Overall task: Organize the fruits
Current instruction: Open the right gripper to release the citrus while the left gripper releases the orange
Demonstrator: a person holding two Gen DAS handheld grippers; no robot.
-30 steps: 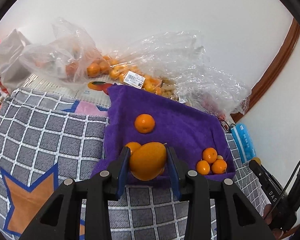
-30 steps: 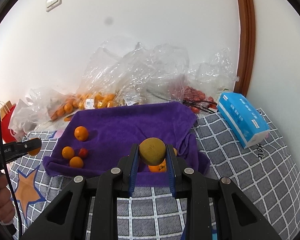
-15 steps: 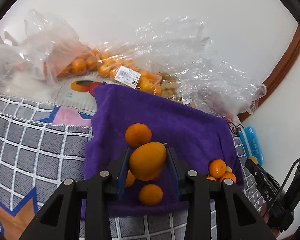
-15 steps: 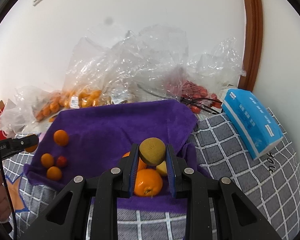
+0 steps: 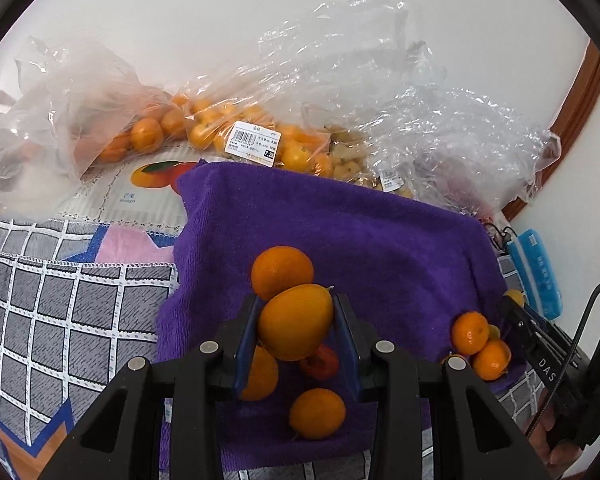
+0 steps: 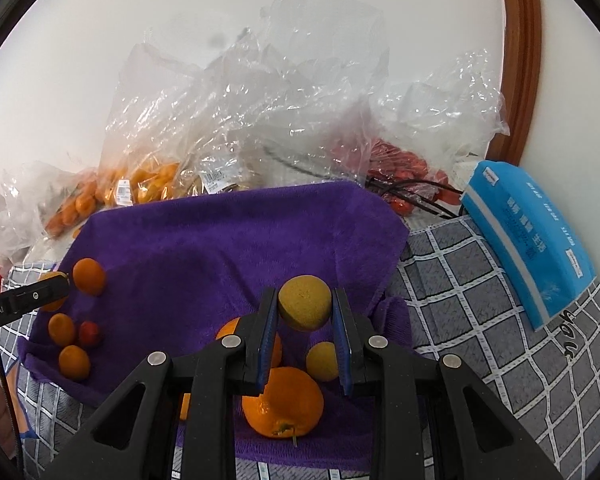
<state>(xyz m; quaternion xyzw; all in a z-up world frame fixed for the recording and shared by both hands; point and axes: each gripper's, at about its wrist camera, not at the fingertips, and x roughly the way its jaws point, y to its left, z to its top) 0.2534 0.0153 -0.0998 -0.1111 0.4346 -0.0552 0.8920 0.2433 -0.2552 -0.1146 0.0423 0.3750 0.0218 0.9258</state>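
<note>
My left gripper (image 5: 296,330) is shut on an orange oval fruit (image 5: 296,326), held just above the near left part of a purple towel (image 5: 340,232). Below and around it lie several oranges (image 5: 282,272) and a small red fruit (image 5: 322,362). My right gripper (image 6: 305,314) is shut on a yellow-green round fruit (image 6: 305,307) above the towel's (image 6: 228,248) near right part. Under it rest a large orange (image 6: 284,402) and a small yellow fruit (image 6: 322,360). The other gripper's tip (image 6: 32,296) shows at the left edge, by three oranges (image 6: 89,276) and a red fruit (image 6: 89,333).
Clear plastic bags (image 5: 204,128) holding oranges and other fruit pile against the white wall behind the towel. A blue tissue pack (image 6: 532,244) lies at the right on the grey checked cloth (image 6: 480,292). Red fruit in a bag (image 6: 404,164) sits at the back right.
Both grippers moved forward and down over the purple towel, each still gripping its fruit. The fruit piles on the towel now sit directly under the fingers.
</note>
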